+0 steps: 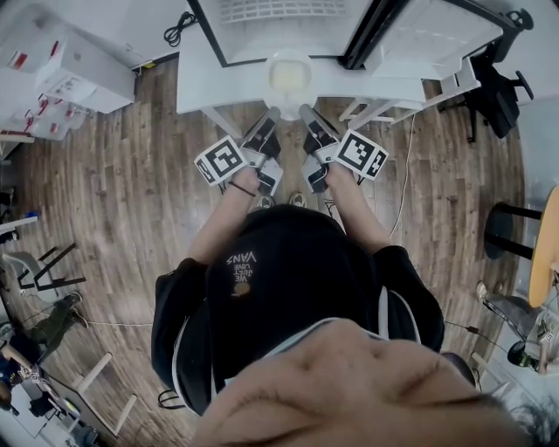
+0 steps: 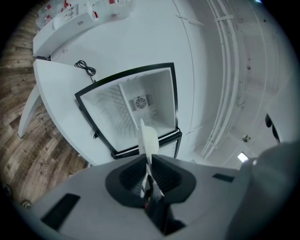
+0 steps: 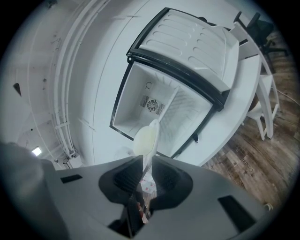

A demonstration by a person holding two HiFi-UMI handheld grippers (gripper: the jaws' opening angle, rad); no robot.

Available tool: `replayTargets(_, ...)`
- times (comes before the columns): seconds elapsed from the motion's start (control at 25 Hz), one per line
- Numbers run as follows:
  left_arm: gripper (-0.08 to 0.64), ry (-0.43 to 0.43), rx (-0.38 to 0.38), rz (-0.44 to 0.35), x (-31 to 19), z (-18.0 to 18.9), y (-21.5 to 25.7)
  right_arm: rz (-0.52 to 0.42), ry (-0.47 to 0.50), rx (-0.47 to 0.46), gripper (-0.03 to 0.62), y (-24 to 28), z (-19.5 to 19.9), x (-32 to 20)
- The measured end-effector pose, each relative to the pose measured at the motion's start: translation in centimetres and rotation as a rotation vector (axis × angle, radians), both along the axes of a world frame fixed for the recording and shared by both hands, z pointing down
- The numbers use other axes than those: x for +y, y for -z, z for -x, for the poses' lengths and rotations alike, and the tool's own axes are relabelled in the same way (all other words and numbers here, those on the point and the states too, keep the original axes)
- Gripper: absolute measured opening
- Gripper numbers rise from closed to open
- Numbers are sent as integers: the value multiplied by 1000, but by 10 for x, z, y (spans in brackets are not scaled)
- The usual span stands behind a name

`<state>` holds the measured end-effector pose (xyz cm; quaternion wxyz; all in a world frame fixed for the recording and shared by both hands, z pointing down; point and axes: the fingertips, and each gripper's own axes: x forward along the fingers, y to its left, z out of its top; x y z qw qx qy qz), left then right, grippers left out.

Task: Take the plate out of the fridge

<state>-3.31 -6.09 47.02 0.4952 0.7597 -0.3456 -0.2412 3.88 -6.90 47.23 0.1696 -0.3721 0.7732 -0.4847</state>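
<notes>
A pale round plate (image 1: 289, 74) hangs in front of the open white mini fridge (image 1: 218, 35), held by its near rim from both sides. My left gripper (image 1: 269, 118) is shut on the rim at the plate's left, and my right gripper (image 1: 307, 115) is shut on it at the right. In the left gripper view the plate (image 2: 149, 140) shows edge-on, pinched between the jaws of the left gripper (image 2: 149, 161), with the fridge cavity (image 2: 136, 108) beyond. The right gripper view shows the plate (image 3: 146, 138) clamped in the right gripper (image 3: 144, 168), outside the fridge opening (image 3: 159, 105).
The fridge stands on a white table (image 1: 196, 79), its door (image 1: 428, 35) swung open to the right. A black cable (image 1: 179, 26) lies on the table at the left. A black chair (image 1: 498, 96) and a stool (image 1: 511, 227) stand at the right on the wooden floor.
</notes>
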Motion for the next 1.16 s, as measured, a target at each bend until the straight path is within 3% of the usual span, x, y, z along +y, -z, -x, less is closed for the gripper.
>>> replayTargets(1.16, 43, -5, 2, 4, 3, 1, 2, -6, 0, 12, 63, 3, 1, 4)
